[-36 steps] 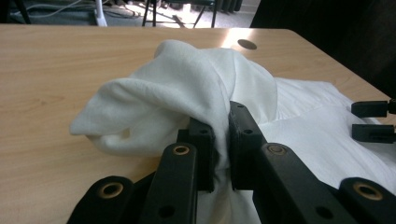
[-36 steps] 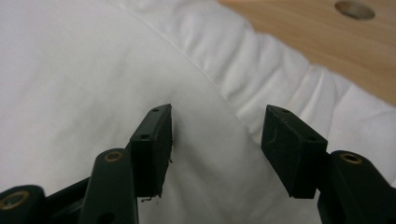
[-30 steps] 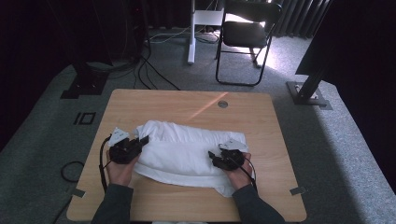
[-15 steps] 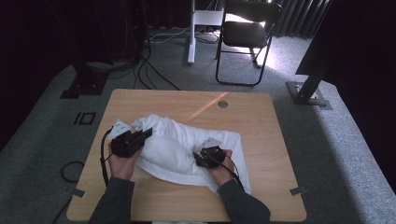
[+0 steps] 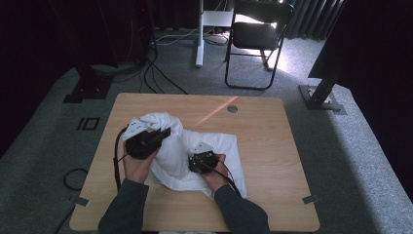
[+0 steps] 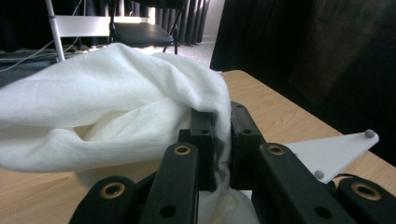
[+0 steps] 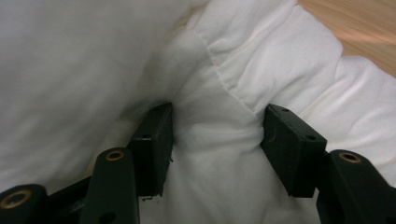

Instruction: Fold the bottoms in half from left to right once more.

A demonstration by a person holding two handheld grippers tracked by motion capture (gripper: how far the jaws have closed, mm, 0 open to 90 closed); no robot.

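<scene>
On the wooden table [image 5: 272,146] lay a white towel [image 5: 219,146], bunched toward its left end. My left gripper [image 5: 163,134] pinched a raised fold there; my right gripper [image 5: 197,157], just right and nearer me, was clenched on a thick bunch of the middle.

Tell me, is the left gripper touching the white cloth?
Touching. In the left gripper view the left gripper has its jaws nearly shut, and a fold of the white cloth is pinched between them.
</scene>
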